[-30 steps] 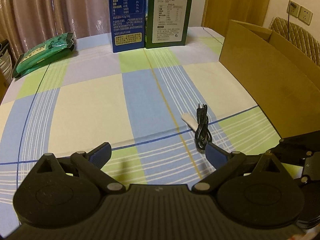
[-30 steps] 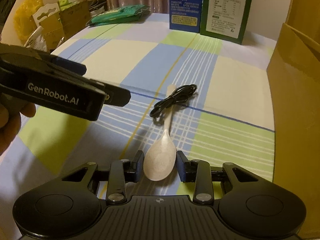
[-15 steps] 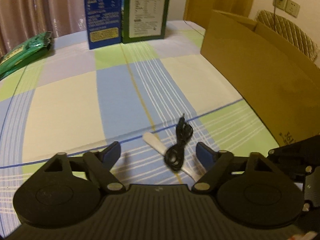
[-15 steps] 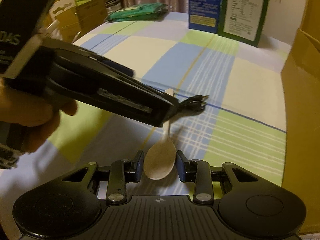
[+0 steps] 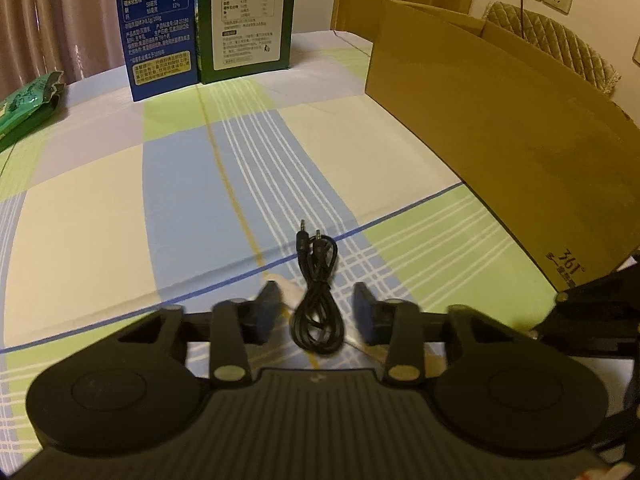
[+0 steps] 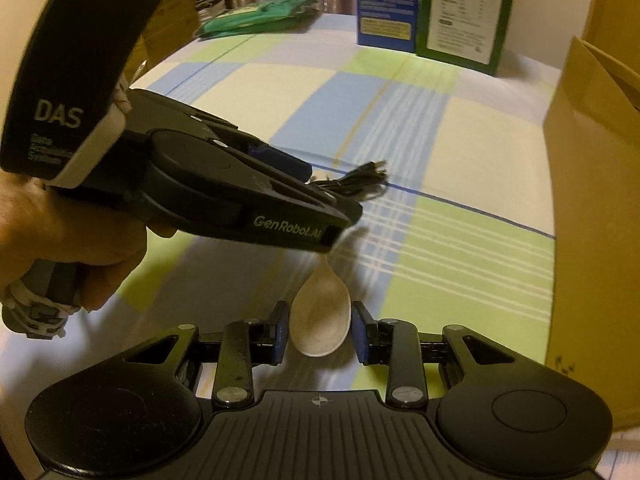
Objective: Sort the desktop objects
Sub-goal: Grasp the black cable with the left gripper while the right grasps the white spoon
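Note:
A coiled black audio cable (image 5: 318,304) lies on the checked tablecloth across the handle of a white spoon (image 5: 290,294). My left gripper (image 5: 318,316) is open, its pads on either side of the cable's near loop, closing in. In the right wrist view the spoon's bowl (image 6: 320,326) sits between the pads of my right gripper (image 6: 320,334), which is shut on it just above the cloth. The left gripper's body (image 6: 224,196) crosses that view and hides the spoon handle; the cable's plugs (image 6: 362,176) stick out beyond it.
An open cardboard box (image 5: 520,152) stands along the right side. A blue carton (image 5: 160,28) and a green carton (image 5: 250,16) stand at the back. A green packet (image 5: 28,104) lies at the back left.
My left gripper has moved right and down over the cable and its jaws have narrowed around it. My right gripper has stayed shut on the spoon bowl.

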Motion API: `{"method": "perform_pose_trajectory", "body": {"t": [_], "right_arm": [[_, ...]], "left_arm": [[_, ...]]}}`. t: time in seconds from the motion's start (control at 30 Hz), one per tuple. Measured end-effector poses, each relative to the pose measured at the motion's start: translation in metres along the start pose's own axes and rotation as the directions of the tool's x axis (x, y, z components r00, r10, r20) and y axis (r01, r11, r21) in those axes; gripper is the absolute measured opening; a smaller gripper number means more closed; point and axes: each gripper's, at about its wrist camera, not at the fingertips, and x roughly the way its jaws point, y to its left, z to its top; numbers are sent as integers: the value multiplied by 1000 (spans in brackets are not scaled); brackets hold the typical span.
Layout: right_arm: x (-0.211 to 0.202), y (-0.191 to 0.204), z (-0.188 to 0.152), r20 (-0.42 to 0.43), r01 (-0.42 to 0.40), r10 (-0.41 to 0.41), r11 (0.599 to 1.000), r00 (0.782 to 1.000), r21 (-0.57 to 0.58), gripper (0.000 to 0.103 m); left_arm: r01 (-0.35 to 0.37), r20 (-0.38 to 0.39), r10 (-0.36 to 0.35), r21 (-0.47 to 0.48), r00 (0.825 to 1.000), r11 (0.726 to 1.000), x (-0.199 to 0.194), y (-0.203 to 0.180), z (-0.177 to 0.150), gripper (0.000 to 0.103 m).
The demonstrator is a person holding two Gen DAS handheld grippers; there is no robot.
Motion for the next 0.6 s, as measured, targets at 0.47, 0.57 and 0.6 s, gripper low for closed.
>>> {"method": "perform_pose_trajectory", "body": {"t": [0.47, 0.57, 0.6], "right_arm": [[-4, -10, -1, -2, 5, -5, 999, 1000, 39, 29], [-3, -11, -1, -6, 22, -22, 999, 1000, 45, 29], [-4, -11, -2, -5, 27, -27, 998, 1000, 49, 29]], "left_arm": [[-21, -15, 21, 7, 1000, 1000, -14, -2, -5, 20], [-35, -18, 35, 4, 999, 999, -26, 0, -8, 20], [-35, -22, 35, -1, 999, 999, -30, 1, -10, 20]]}}
